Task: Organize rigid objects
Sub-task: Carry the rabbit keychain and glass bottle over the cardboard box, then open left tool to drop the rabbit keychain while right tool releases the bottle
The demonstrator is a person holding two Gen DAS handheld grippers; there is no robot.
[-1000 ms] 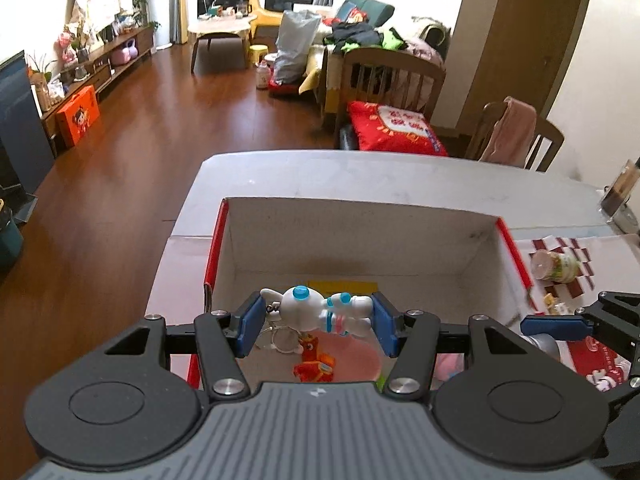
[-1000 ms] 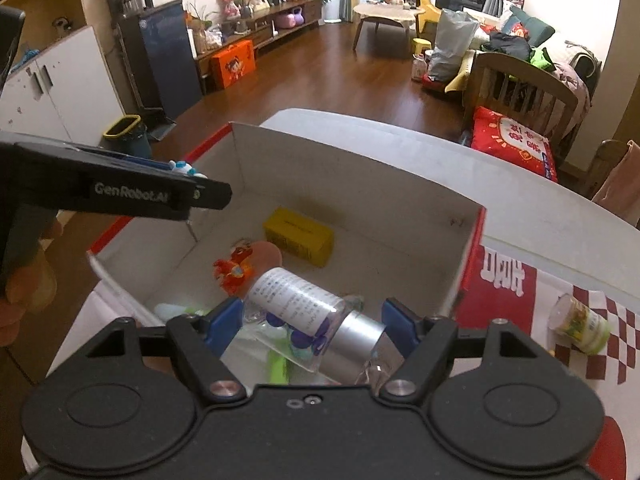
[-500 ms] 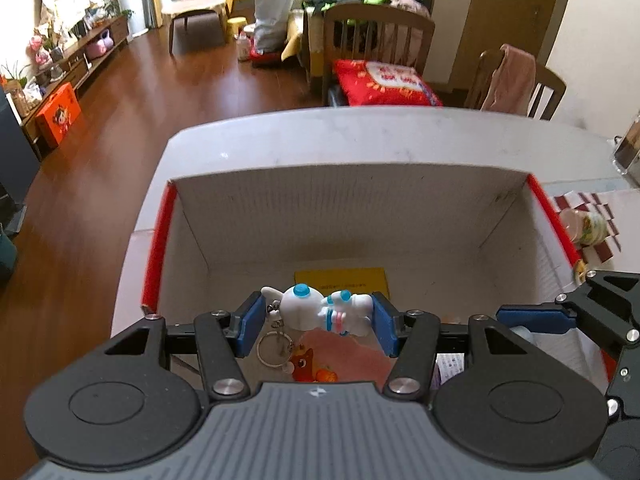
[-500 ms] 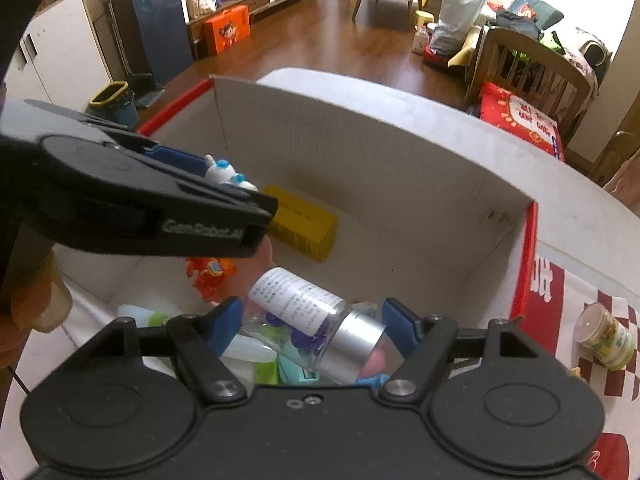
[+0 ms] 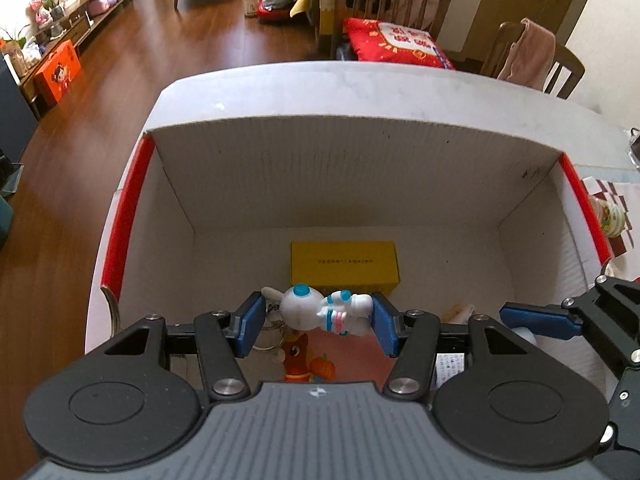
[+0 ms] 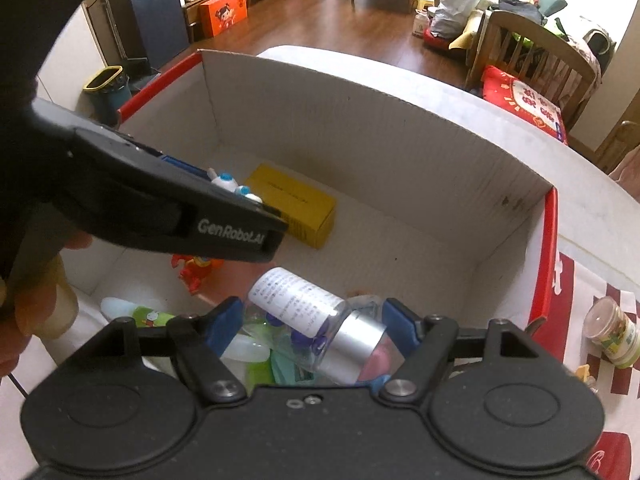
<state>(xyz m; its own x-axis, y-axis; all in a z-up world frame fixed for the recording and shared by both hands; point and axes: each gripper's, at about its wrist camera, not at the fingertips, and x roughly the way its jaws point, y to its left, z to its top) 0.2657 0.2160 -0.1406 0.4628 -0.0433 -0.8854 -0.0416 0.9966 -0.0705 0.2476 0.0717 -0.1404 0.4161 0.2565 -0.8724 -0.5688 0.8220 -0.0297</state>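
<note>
A living room with a wooden floor lies beyond the pale counter [image 5: 360, 80], on which an open cardboard box [image 5: 352, 184] is set. Above the box, the left hand-held gripper [image 5: 318, 322] is clamped on a white and blue figurine [image 5: 316, 310], its keyring dangling; the right hand-held gripper [image 6: 314, 330] is clamped on a clear bottle [image 6: 316, 320] with a silver cap. Inside the box a yellow carton [image 5: 344, 266] is seen at the far wall, an orange toy [image 5: 298, 360] nearer. The load is best lowered close to the box floor before release (a drop could tip the toys), into free space beside the carton.
</note>
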